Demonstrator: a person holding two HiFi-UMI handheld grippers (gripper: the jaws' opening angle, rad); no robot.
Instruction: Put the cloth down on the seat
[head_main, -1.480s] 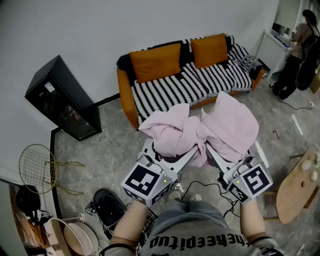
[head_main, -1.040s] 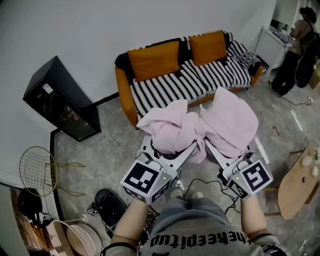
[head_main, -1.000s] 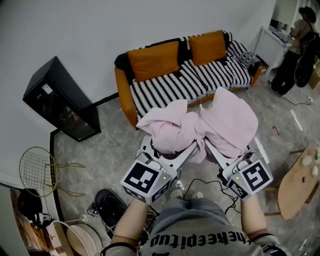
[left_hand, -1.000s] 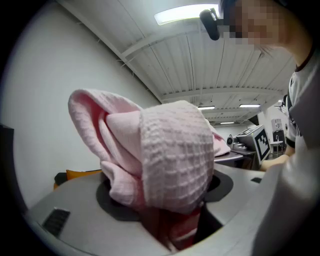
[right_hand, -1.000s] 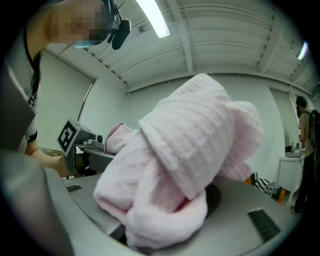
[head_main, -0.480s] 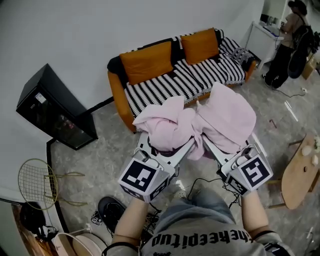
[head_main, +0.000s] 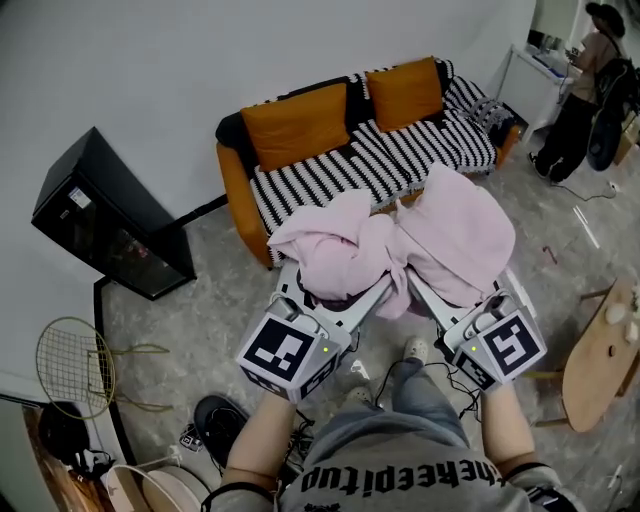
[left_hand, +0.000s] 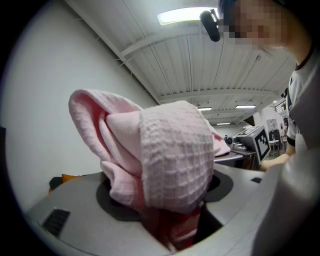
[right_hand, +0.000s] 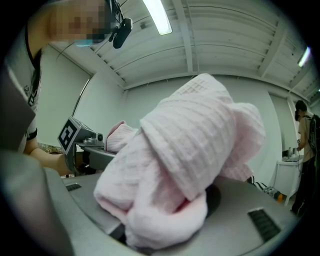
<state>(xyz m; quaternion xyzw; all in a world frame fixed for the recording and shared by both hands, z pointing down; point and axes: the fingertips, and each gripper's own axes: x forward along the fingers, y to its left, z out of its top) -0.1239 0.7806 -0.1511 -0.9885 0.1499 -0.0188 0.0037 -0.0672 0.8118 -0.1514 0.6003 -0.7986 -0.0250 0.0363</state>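
Both grippers point level, side by side, in front of the person's body.

Left gripper (head_main: 338, 303): jaws stand wide and are clamped on a thick bunch of the pink cloth (head_main: 400, 245). In the left gripper view the waffle-weave cloth (left_hand: 165, 160) piles up over the left gripper (left_hand: 172, 227) and fills the gap between the jaws. The pads are buried under fabric, so the contact itself is likely rather than seen.

Right gripper (head_main: 458, 300): jaws also wide, closed on another fold of the same cloth. In the right gripper view the cloth (right_hand: 190, 150) mounds over the right gripper (right_hand: 165, 230) and hangs down its near side.

The cloth spans both grippers as one crumpled heap. It rests on top of the jaws and is held in the air above the grey floor (head_main: 200, 320).

Ahead of the grippers stands the orange sofa (head_main: 235, 180). Its striped seat (head_main: 340, 175) is bare of the cloth, and two orange cushions (head_main: 300, 125) lean on the back.

- Left of the left gripper: black cabinet (head_main: 100, 230); nearer the person, a racket (head_main: 75, 365) on the floor.
- Right of the right gripper: round wooden desk (head_main: 598, 365).
- Far right, beyond the sofa: a standing person (head_main: 590, 90).
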